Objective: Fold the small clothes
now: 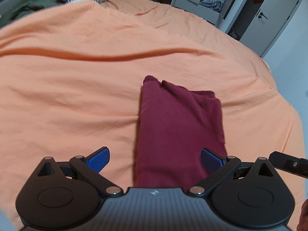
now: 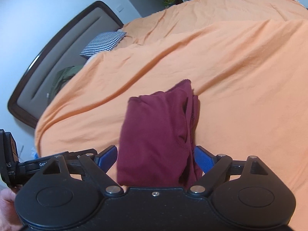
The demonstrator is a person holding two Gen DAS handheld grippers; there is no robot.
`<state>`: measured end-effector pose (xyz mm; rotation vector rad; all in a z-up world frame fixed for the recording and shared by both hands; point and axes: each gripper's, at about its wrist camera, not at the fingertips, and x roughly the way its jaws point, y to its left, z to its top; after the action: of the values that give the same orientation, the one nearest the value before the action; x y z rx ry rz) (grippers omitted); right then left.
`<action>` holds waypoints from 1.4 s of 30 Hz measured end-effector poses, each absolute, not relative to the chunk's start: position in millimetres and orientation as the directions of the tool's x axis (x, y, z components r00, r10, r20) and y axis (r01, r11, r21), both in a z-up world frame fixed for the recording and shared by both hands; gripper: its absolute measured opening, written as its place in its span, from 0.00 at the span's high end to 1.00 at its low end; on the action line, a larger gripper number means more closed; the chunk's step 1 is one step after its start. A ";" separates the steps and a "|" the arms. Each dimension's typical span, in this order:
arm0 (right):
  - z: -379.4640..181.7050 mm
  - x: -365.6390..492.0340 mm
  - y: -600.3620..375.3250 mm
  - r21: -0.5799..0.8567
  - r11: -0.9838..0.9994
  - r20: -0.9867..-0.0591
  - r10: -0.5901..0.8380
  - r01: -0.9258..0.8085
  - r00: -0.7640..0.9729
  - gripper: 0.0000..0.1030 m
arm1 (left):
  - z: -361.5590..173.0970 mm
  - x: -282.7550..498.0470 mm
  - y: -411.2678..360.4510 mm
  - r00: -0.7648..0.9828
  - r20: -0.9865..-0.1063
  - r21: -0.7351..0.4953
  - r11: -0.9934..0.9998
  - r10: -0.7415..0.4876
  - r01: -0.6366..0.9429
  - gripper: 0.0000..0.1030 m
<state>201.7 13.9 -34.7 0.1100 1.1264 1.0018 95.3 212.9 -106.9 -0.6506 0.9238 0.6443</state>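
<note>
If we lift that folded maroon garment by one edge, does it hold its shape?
Probably not: the maroon garment is soft knit in loose layers, so it would likely droop and unfold. Likely light. On the wrinkled orange bedsheet, pushing may bunch it rather than slide it.

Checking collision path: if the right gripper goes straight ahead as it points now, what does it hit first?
The folded maroon garment. It already lies between the open blue fingers of the right gripper, so going on would push into it, then the orange bedspread beneath. Depth is unclear; the cloth may already touch.

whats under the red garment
The folded red garment lies on the orange bedsheet, which shows all around it. Whatever is directly beneath is covered.
</note>
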 end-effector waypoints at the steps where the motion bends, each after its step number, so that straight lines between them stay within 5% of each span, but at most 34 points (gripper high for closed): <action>1: -27.6 199.4 8.5 0.537 0.576 -0.695 0.716 -0.617 0.064 0.13 | -99.8 91.8 206.5 0.459 -0.863 -0.237 0.632 0.213 -0.738 0.00; 13: 24.0 162.4 -50.6 0.496 0.537 -0.690 0.721 -0.682 0.066 0.06 | -38.9 50.4 124.6 0.537 -0.834 -0.368 0.600 0.125 -0.711 0.00; 18: 34.8 150.0 -56.9 0.443 0.532 -0.709 0.701 -0.721 0.083 0.03 | -21.8 36.1 100.4 0.587 -0.796 -0.372 0.643 0.151 -0.670 0.00; 26: 40.2 143.4 -44.5 0.345 0.565 -0.779 0.618 -0.749 0.107 0.01 | -27.4 37.9 110.4 0.470 -0.868 -0.293 0.598 0.161 -0.746 0.01; 42: 49.1 147.3 -49.4 0.357 0.559 -0.744 0.655 -0.748 0.134 0.01 | -18.0 51.8 109.2 0.497 -0.850 -0.290 0.632 0.175 -0.719 0.01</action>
<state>147.3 -49.4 49.1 -0.1102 1.0129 1.0197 51.8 109.2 -18.0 -0.6989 0.8935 0.5980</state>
